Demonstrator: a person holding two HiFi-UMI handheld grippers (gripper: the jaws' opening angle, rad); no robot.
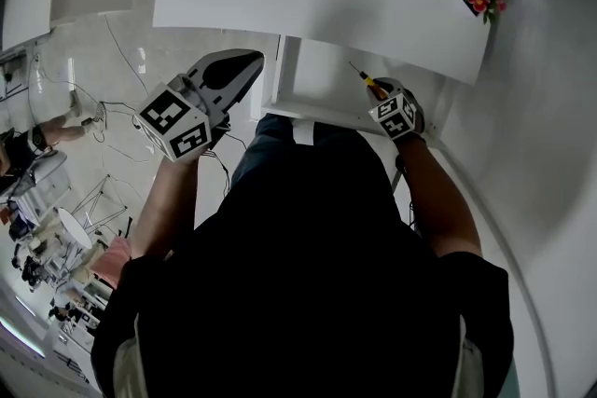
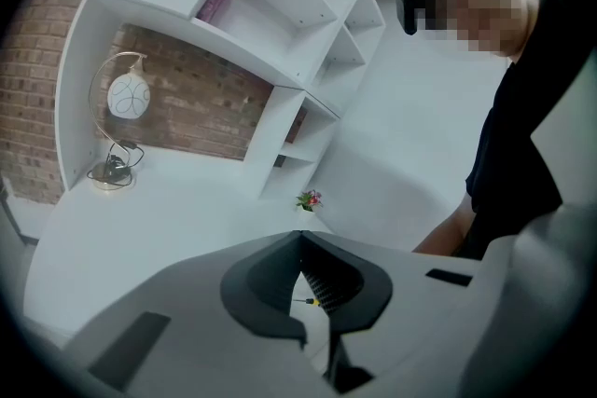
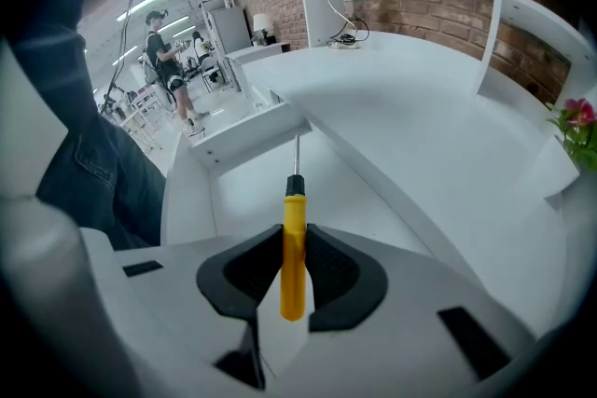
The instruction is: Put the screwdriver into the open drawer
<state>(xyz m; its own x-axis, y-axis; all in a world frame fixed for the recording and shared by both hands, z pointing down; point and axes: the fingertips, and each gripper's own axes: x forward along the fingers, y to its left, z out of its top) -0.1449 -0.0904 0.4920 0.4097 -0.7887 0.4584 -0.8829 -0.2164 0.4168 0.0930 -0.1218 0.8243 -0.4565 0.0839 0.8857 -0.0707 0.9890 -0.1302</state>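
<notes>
Now the right tool (image 3: 294, 233) clamps the yellow-handled screwdriver (image 3: 294, 267) by its handle, shaft aimed ahead over the open drawer (image 3: 244, 199), seemingly ready to go in, while the left tool (image 2: 300, 240), jaws together and empty, hangs clear at the left.

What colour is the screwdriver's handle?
The screwdriver handle is yellow, with a black collar at the shaft; it shows best in the right gripper view.

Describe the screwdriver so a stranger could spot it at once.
Find the white curved desk; a white drawer stands open under its edge. Over it the right tongs grip a thin-shafted screwdriver, whose yellow handle and black collar stand out from the white.
</notes>
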